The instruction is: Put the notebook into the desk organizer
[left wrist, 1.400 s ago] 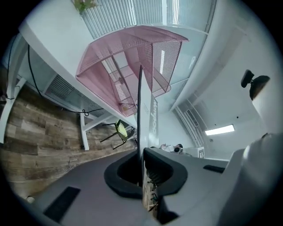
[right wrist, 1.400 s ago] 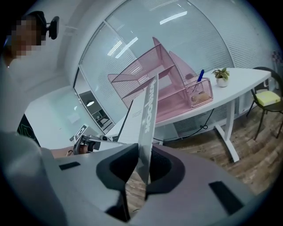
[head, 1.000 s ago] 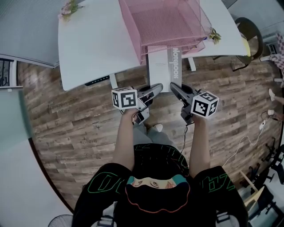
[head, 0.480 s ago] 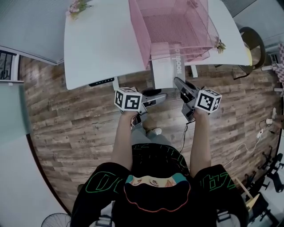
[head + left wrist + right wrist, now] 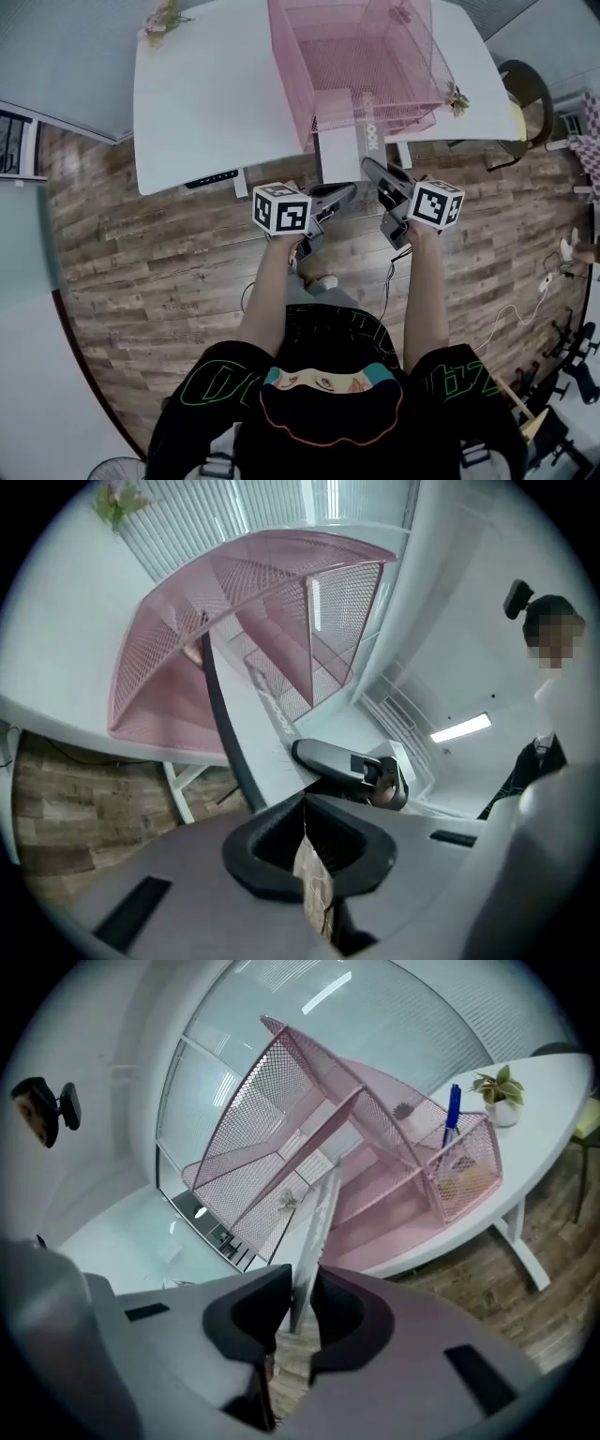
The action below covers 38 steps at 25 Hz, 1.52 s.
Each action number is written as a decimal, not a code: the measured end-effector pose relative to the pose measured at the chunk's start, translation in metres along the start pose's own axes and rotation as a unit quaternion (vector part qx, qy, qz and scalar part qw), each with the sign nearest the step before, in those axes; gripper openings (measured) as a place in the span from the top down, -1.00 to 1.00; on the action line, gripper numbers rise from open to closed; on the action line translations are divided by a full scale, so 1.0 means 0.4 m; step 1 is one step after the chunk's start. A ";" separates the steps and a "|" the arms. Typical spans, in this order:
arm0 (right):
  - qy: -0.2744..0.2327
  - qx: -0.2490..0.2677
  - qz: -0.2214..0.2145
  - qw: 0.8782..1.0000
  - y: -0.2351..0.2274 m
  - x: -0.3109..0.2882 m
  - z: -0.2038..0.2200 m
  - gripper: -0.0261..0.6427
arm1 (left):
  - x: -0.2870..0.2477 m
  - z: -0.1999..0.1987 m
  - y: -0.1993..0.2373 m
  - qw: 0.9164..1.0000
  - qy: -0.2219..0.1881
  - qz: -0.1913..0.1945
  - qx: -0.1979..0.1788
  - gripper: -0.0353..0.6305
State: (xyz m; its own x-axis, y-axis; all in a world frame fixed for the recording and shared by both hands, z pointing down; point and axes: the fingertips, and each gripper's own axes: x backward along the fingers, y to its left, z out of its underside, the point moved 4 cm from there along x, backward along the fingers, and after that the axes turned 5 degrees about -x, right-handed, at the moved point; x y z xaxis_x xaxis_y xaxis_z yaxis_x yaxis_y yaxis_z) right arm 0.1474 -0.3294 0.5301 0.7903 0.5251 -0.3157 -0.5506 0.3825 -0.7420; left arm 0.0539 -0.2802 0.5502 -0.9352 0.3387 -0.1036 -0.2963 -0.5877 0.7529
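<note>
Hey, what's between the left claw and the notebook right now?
Nothing. In the left gripper view, the shut left claw points right at the notebook, no object between; contact unclear.

notebook (image 5: 339, 155): white cover, grey lettered strip along one long edge, lying flat, far end inside bottom tier of organizer, near end jutting past bench (image 5: 206, 103) edge | organizer (image 5: 361, 56): pink wire mesh, stacked trays, upright on bench, open front toward notebook
</note>
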 end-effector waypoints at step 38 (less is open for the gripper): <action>-0.118 0.218 0.200 0.948 0.153 0.053 -0.123 0.91 | 0.099 -0.249 -0.130 0.957 -0.124 -0.135 -0.224 0.91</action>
State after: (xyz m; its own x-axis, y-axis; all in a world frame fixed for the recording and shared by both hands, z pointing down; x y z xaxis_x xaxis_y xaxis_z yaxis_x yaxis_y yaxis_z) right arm 0.1436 -0.3320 0.4489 0.4409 0.8305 -0.3404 -0.8930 0.3679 -0.2591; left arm 0.0128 -0.3095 0.4422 -0.7547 0.6537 -0.0552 -0.6255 -0.6917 0.3609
